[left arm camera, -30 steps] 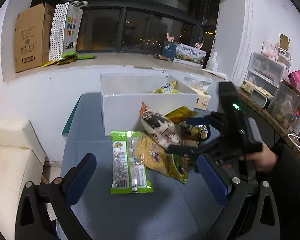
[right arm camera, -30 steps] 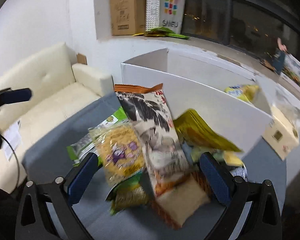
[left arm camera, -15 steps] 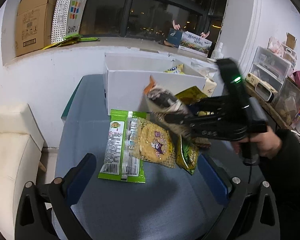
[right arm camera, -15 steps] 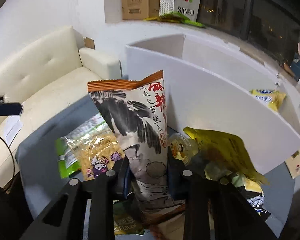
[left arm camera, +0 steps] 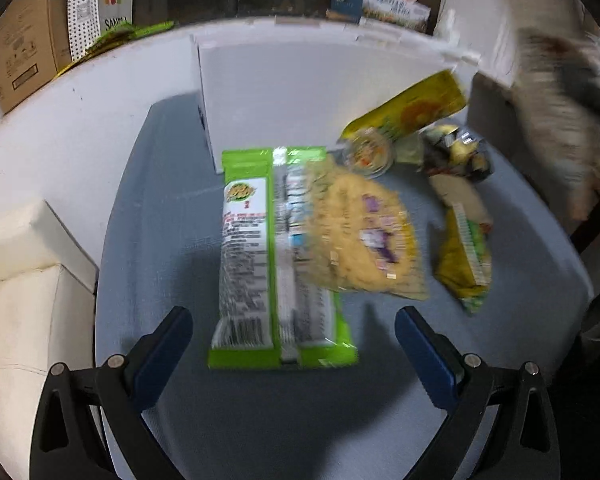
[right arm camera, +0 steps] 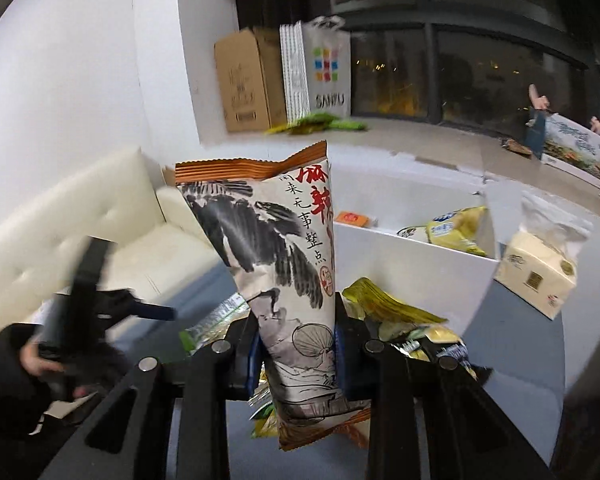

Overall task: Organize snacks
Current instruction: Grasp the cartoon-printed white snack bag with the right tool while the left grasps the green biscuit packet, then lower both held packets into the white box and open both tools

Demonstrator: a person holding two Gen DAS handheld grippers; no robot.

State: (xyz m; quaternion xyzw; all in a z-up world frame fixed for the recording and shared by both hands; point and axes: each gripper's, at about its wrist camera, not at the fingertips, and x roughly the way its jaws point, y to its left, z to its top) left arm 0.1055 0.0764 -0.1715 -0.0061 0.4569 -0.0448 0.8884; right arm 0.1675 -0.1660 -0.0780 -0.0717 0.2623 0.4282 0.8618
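Observation:
My right gripper (right arm camera: 296,354) is shut on a tall ink-painted snack bag (right arm camera: 276,264) with an orange top seal, held upright above the snack pile; the same ink-painted bag (left arm camera: 552,92) shows as a blur at the upper right of the left wrist view. My left gripper (left arm camera: 294,338) stands open just above the near end of a flat green snack packet (left arm camera: 256,256) on the grey table. A yellow noodle-snack bag (left arm camera: 360,240) overlaps that packet. The white box (right arm camera: 412,256) behind holds a yellow bag (right arm camera: 456,232).
More snacks lie right of the noodle bag: a long yellow packet (left arm camera: 412,108), a small round cup (left arm camera: 366,154), a dark packet (left arm camera: 460,152), a green-yellow packet (left arm camera: 466,264). A tissue pack (right arm camera: 536,276) sits right of the box. A cream sofa (right arm camera: 80,236) is left.
The right gripper closed on the ink-painted bag and lifted it off the pile. The left gripper came down and forward over the green packet, staying open.

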